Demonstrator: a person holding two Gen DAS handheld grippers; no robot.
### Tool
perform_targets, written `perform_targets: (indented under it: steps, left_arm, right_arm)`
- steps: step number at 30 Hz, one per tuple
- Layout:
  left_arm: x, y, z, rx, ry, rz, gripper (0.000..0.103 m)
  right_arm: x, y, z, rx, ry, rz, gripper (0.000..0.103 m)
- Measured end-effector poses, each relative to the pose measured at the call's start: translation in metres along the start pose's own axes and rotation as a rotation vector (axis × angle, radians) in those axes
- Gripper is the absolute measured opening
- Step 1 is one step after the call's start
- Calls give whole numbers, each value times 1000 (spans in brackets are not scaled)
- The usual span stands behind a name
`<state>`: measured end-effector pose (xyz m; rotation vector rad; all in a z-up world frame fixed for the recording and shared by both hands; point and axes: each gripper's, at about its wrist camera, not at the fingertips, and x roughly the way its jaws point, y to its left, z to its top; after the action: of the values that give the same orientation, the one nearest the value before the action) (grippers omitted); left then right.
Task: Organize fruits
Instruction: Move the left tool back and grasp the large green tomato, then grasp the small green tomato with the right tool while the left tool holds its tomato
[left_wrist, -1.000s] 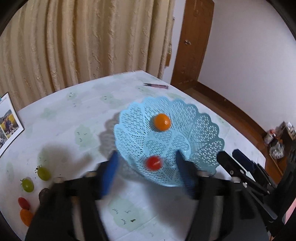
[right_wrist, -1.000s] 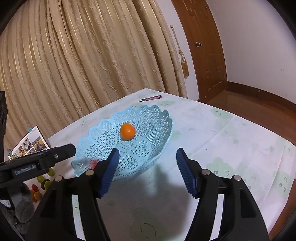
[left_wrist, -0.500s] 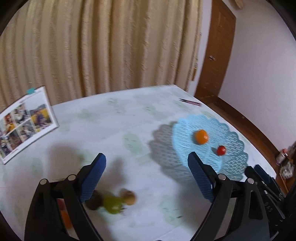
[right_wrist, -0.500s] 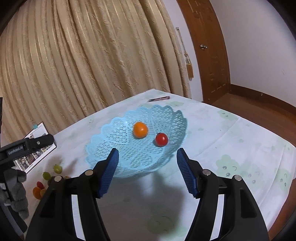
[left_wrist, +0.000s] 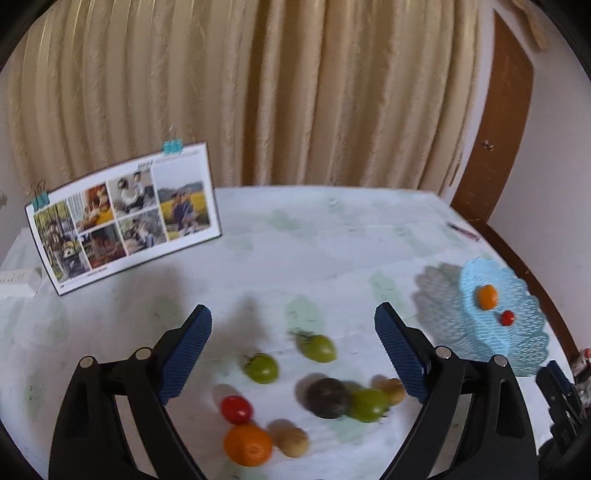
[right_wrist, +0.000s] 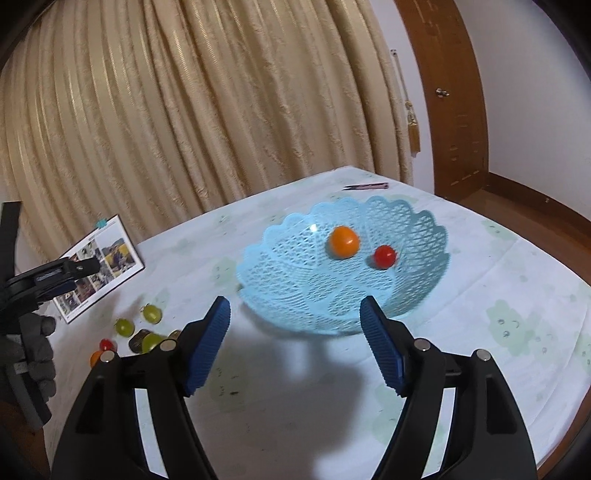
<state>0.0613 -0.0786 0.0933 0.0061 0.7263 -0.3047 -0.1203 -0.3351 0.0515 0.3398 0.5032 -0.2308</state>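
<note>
Left gripper (left_wrist: 293, 349) wide open, empty, above loose fruits (left_wrist: 321, 347) on table (left_wrist: 295, 251). Right gripper (right_wrist: 295, 338) has just been opening, empty, before basket (right_wrist: 295, 258). Fruits look small, light, round, soft-skinned: likely roll; pinch gently across middle.

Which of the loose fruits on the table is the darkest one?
The dark brownish-purple fruit, touching a green tomato. The other loose fruits are green, red, orange or tan.

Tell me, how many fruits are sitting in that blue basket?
2. An orange fruit lies toward the back of the blue basket, and a small red tomato sits just right of it, slightly apart. The lattice hides nothing else.
</note>
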Motion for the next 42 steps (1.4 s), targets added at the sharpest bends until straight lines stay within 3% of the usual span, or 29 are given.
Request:
perform_targets:
  steps: [5, 12, 18, 23, 27, 35, 42]
  left_arm:
    - [30, 10, -7, 11, 88, 8, 89]
    - [60, 36, -24, -56, 202, 26, 63]
    - [71, 39, -36, -53, 256, 2, 62]
    - [81, 35, -45, -44, 295, -7, 50]
    - [79, 34, -45, -44, 281, -18, 31]
    - [53, 41, -29, -61, 196, -26, 31]
    - [18, 48, -9, -78, 90, -31, 31]
  right_arm:
    - [3, 15, -5, -31, 23, 11, 74]
    - [8, 29, -10, -65, 48, 12, 74]
    - [17, 40, -14, -87, 78, 28, 74]
    - [22, 53, -16, -126, 92, 39, 74]
    - [28, 61, -15, -140, 106, 56, 74]
    - [45, 87, -7, -177, 163, 120, 74]
    - [89, 128, 0, -225, 288, 213, 74]
